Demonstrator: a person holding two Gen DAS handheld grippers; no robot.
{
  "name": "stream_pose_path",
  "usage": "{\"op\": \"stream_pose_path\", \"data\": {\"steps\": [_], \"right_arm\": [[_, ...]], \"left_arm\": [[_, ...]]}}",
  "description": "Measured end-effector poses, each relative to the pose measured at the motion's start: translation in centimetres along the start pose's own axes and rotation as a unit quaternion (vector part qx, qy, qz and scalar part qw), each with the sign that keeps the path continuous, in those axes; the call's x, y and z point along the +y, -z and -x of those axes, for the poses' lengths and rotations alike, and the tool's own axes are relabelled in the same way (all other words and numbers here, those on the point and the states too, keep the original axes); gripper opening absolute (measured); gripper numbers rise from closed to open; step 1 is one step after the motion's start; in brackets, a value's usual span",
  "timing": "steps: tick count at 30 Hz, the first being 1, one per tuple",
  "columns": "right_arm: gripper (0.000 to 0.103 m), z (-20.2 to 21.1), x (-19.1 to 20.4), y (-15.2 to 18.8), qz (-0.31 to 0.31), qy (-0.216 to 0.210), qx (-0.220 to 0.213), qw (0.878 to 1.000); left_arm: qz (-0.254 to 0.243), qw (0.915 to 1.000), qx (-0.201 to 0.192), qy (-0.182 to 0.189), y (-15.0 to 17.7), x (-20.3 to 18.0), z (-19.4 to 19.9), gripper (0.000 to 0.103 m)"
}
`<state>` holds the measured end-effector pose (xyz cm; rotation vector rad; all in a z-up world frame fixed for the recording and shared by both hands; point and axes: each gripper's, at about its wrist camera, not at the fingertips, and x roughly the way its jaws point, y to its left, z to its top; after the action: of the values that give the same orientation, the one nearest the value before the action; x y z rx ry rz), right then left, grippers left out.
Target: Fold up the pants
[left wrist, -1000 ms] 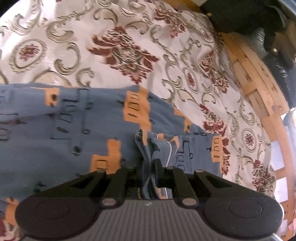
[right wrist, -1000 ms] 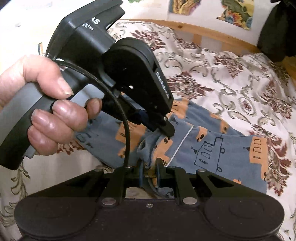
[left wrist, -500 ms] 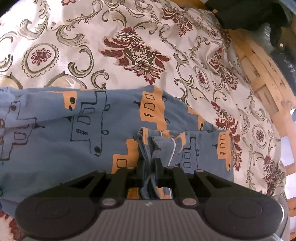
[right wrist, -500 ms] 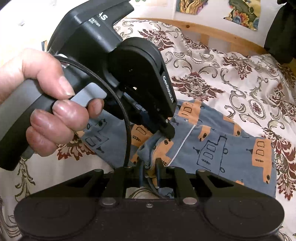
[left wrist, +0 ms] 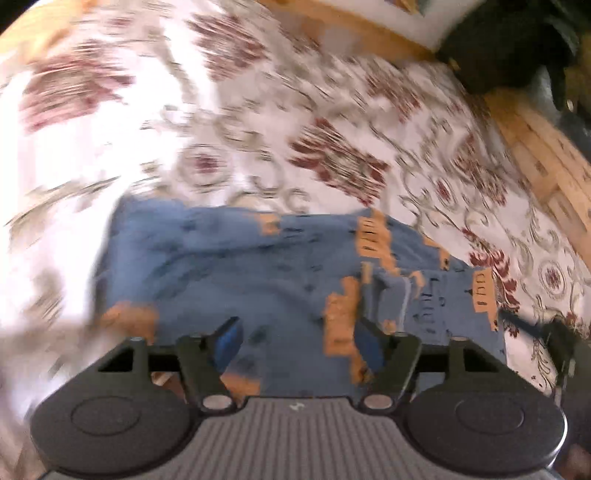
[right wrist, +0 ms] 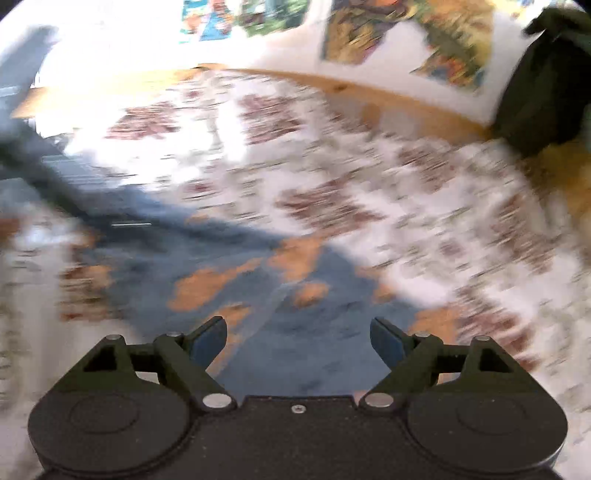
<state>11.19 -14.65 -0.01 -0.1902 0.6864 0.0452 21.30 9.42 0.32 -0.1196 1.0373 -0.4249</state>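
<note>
Both hand-held grippers hang with their jaws spread wide over a pair of blue pants printed with orange blocks and dark line drawings, lying on a patterned bedspread. Both views are smeared by motion blur, the right wrist view more heavily.

In the left wrist view, the left gripper [left wrist: 298,341] occupies the bottom of the frame, its blue-padded fingers [left wrist: 228,341] well apart and holding nothing. The pants [left wrist: 258,273] fill the middle of the frame, reaching from left of centre to the right, where a bunched fold with a pale piped edge sits just above the right-hand finger. The cream bedspread [left wrist: 332,122] with dark red flowers and grey-green scrolls covers the upper frame. A wooden bed frame [left wrist: 546,162] curves down the right edge, with a dark bundle [left wrist: 506,48] in the upper right corner. A dark object at the lower right edge is too blurred to identify.

In the right wrist view, the right gripper [right wrist: 298,338] is likewise wide open and empty — the pants [right wrist: 295,295] lie below it at lower centre. The bedspread [right wrist: 424,206] spreads across the middle, bordered by the wooden rail [right wrist: 399,96] along the top. Colourful pictures [right wrist: 406,33] hang on the pale wall behind, and a dark shape [right wrist: 543,74] sits at the upper right.
</note>
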Motion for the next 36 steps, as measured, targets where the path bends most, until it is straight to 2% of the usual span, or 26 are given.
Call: {"op": "stream_pose_path", "data": {"steps": [1,2,4,6,8,10,12,15,17,19,20,21,24,26,27,30,32,34,36], "right_arm": [[0.081,-0.6,-0.9,-0.1,0.006,0.025,-0.004,1.000],[0.077,-1.1,-1.8,-0.1,0.001,0.040,-0.003,0.999],[0.068,-2.4,-4.2,0.1,-0.043,0.033,0.011,0.998],[0.061,-3.4,-6.3,0.2,-0.078,0.014,0.019,0.997],[0.060,-4.1,-7.5,0.5,-0.078,-0.014,0.017,0.997],[0.057,-4.9,-8.5,0.9,-0.076,-0.042,0.024,0.996],[0.057,-5.8,-9.5,1.4,-0.077,-0.057,0.033,0.995],[0.056,-6.7,-10.6,2.0,-0.093,-0.076,0.037,0.992],[0.056,-6.8,-11.7,2.0,-0.112,-0.072,0.021,0.991],[0.057,-6.4,-12.3,1.8,-0.127,-0.053,0.003,0.990],[0.059,-6.0,-12.3,1.6,-0.133,-0.044,-0.005,0.990],[0.059,-5.8,-12.2,1.3,-0.137,-0.047,-0.008,0.989],[0.059,-5.5,-9.7,-0.1,-0.110,-0.110,-0.014,0.988],[0.058,-6.3,-6.8,-1.3,-0.071,-0.138,-0.007,0.988],[0.058,-7.2,-5.1,-1.7,-0.048,-0.135,0.001,0.990],[0.058,-10.2,-1.6,-2.6,-0.009,-0.099,0.031,0.995],[0.060,-10.2,-0.8,-3.1,-0.027,-0.080,0.030,0.996],[0.069,-8.8,-0.4,-3.5,-0.028,-0.064,0.017,0.997],[0.076,-6.8,-0.1,-3.1,-0.024,-0.065,0.013,0.998]], "left_arm": [[0.016,0.9997,-0.019,-0.002,1.1,0.6,1.0,0.074],[0.030,0.9984,-0.045,0.014,2.5,1.0,1.9,0.074],[0.030,0.9963,-0.058,0.055,3.4,0.6,2.5,0.074],[-0.007,0.9930,-0.076,0.090,3.1,-1.6,2.4,0.075],[-0.057,0.9851,-0.091,0.134,2.9,-4.1,1.5,0.076],[-0.096,0.9776,-0.071,0.173,2.7,-6.4,-0.8,0.076],[-0.115,0.9763,-0.034,0.181,2.7,-7.7,-3.4,0.076],[-0.130,0.9808,0.016,0.145,3.2,-7.3,-6.8,0.071],[-0.131,0.9815,0.015,0.138,3.3,-6.1,-7.0,0.068],[-0.105,0.9827,0.023,0.150,2.9,-5.0,-6.5,0.069],[-0.079,0.9874,0.024,0.135,2.6,-4.3,-5.9,0.077],[-0.061,0.9906,0.023,0.120,2.7,-3.7,-5.2,0.079],[-0.026,0.9957,-0.009,0.089,3.0,-1.8,-2.0,0.081],[0.007,0.9993,-0.021,0.031,3.2,-0.4,-0.4,0.088],[0.027,0.9994,-0.022,0.001,3.3,0.4,0.2,0.089],[0.098,0.9936,-0.018,-0.053,3.5,3.1,0.5,0.089],[0.147,0.9876,-0.027,-0.046,3.7,5.1,0.4,0.089],[0.195,0.9787,-0.060,-0.026,4.0,6.8,0.7,0.088],[0.235,0.9677,-0.090,-0.015,3.9,8.0,0.7,0.080]]}}
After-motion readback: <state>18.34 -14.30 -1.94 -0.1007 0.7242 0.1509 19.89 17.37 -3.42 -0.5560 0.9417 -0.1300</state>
